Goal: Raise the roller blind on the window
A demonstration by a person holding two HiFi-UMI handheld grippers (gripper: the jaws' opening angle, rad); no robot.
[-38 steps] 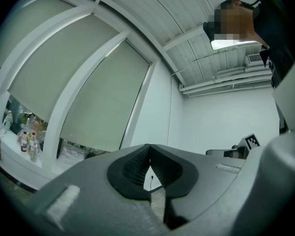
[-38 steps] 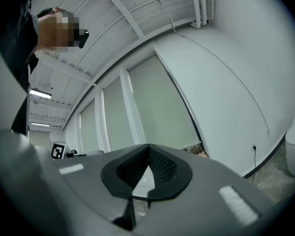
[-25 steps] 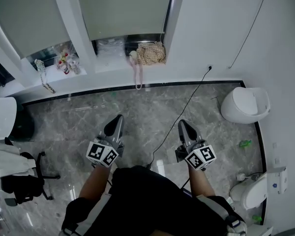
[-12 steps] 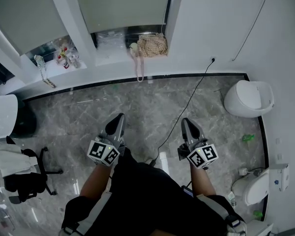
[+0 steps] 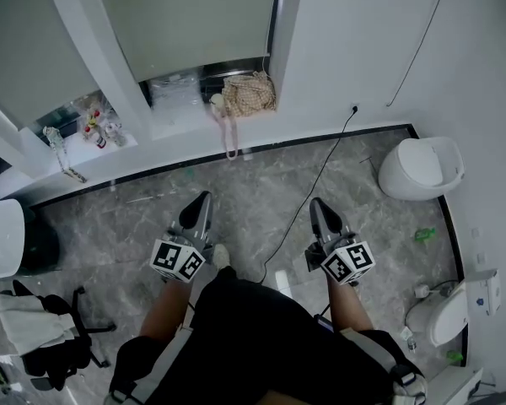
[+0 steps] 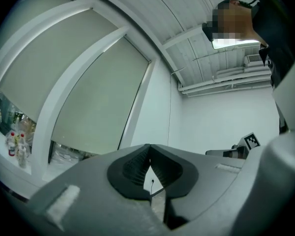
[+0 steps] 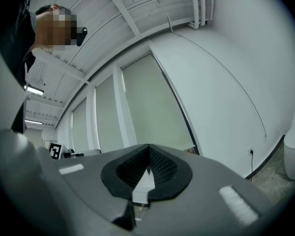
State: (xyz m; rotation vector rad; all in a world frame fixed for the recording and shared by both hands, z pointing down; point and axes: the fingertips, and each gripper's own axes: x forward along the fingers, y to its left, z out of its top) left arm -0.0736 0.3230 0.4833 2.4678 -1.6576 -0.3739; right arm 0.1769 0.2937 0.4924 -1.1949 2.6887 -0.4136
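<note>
The grey-green roller blind [image 5: 194,24] hangs lowered over the window at the top of the head view, its bottom edge just above the sill. The left gripper view shows the same blind [image 6: 101,102] ahead, and so does the right gripper view [image 7: 155,112]. My left gripper [image 5: 198,202] and right gripper [image 5: 318,205] are held side by side over the marble floor, pointing at the window wall and well short of it. Both are shut with nothing between the jaws, as the left gripper [image 6: 150,147] and right gripper [image 7: 148,147] views also show.
On the sill [image 5: 152,129] lie a checked bag [image 5: 246,94], a plastic packet [image 5: 173,87] and small bottles [image 5: 97,129]. A black cable [image 5: 312,184] runs across the floor from a wall socket. A white bin [image 5: 417,169] stands at the right, a black chair [image 5: 51,344] at the lower left.
Both grippers have shifted a little toward the window wall, still shut and empty. The head view has swung slightly, so the sill's left end sits lower in the picture.
</note>
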